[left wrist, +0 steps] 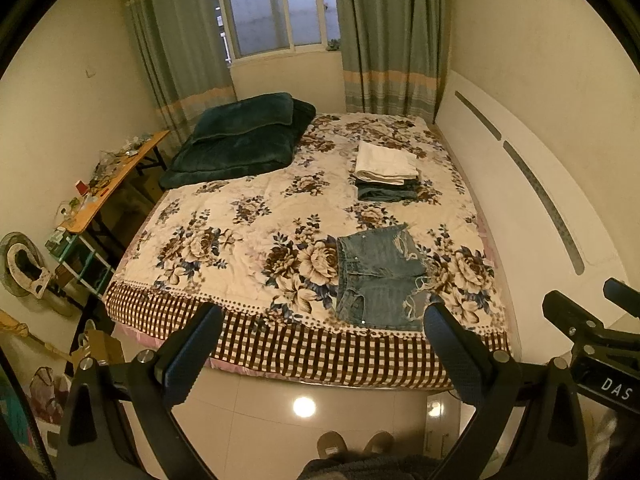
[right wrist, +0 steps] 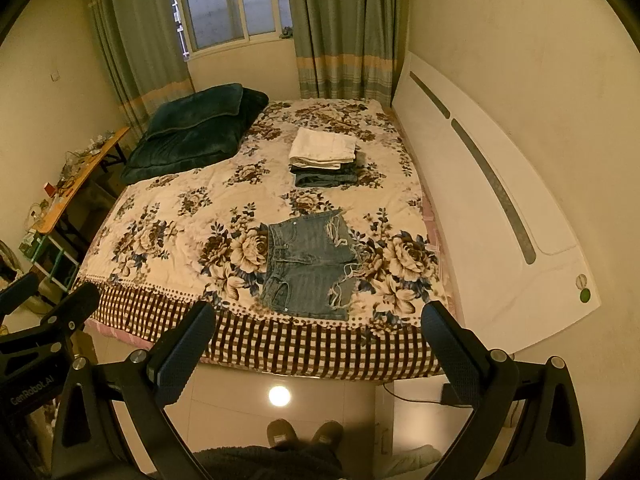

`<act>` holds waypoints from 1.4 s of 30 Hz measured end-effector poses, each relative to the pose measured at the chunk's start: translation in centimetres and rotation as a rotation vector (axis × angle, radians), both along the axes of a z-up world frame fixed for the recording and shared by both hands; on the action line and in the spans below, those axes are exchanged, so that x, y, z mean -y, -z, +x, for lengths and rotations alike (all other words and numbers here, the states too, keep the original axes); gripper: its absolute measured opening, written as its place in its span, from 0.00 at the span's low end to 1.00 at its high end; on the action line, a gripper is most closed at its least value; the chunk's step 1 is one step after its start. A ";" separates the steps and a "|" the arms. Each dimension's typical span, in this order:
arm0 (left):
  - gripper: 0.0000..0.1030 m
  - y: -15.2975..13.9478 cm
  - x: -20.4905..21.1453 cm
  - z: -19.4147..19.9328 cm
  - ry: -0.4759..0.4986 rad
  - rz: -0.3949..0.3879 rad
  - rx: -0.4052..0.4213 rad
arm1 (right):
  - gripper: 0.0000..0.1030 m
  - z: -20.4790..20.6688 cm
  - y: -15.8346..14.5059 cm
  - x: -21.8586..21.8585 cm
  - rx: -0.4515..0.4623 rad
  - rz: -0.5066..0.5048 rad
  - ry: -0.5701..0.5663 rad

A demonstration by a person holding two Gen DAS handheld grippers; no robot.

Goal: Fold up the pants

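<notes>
A pair of frayed blue denim shorts [left wrist: 380,276] lies spread flat on the flowered bed cover, near the bed's front edge; it also shows in the right wrist view [right wrist: 310,266]. Behind it sits a stack of folded clothes [left wrist: 386,172], white on top of dark denim, also in the right wrist view [right wrist: 324,158]. My left gripper [left wrist: 322,320] is open and empty, held over the floor in front of the bed. My right gripper [right wrist: 318,318] is open and empty too, beside it at the same distance.
The bed [left wrist: 248,216] fills the room's middle, with a white headboard [left wrist: 520,184] on the right. A folded dark green blanket [left wrist: 240,140] lies at the back left. A cluttered wooden table [left wrist: 108,184] stands left of the bed. My slippered feet [right wrist: 304,434] stand on tiled floor.
</notes>
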State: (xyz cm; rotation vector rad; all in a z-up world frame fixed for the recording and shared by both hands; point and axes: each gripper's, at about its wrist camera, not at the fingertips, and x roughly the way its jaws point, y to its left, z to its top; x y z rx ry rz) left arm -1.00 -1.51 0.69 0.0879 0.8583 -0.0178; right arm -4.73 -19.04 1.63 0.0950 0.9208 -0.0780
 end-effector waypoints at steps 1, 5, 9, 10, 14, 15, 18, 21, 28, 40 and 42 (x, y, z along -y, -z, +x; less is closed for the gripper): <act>1.00 0.0 0.1 0.1 -0.009 0.002 0.005 | 1.00 0.2 0.1 0.0 0.000 0.009 -0.007; 1.00 0.9 0.7 1.4 -0.037 0.014 0.007 | 1.00 1.5 2.0 0.1 -0.028 0.028 -0.033; 1.00 2.9 0.7 4.0 -0.060 0.011 -0.012 | 1.00 3.6 4.3 0.8 -0.006 0.072 -0.054; 1.00 3.5 0.6 5.0 -0.065 0.010 -0.029 | 1.00 4.6 5.2 1.0 -0.010 0.078 -0.050; 1.00 6.9 0.5 10.2 -0.081 0.030 -0.083 | 1.00 8.7 9.0 1.6 -0.041 0.073 -0.037; 1.00 8.1 0.9 11.5 -0.083 0.037 -0.094 | 1.00 9.8 10.1 2.2 -0.057 0.075 -0.037; 1.00 11.9 1.0 16.5 -0.085 0.046 -0.156 | 1.00 14.0 13.9 2.8 -0.091 0.074 -0.029; 1.00 16.6 1.0 22.5 -0.070 0.027 -0.247 | 1.00 19.0 18.1 3.7 -0.150 0.100 0.002; 1.00 29.1 1.8 36.7 -0.068 -0.041 -0.467 | 1.00 33.5 29.4 6.0 -0.296 0.095 0.079; 0.98 52.2 2.1 54.4 -0.183 -0.185 -0.648 | 1.00 56.7 54.8 11.5 -0.490 0.123 0.038; 0.94 55.6 1.8 56.4 -0.214 -0.226 -0.679 | 1.00 59.8 58.9 12.4 -0.526 0.135 0.025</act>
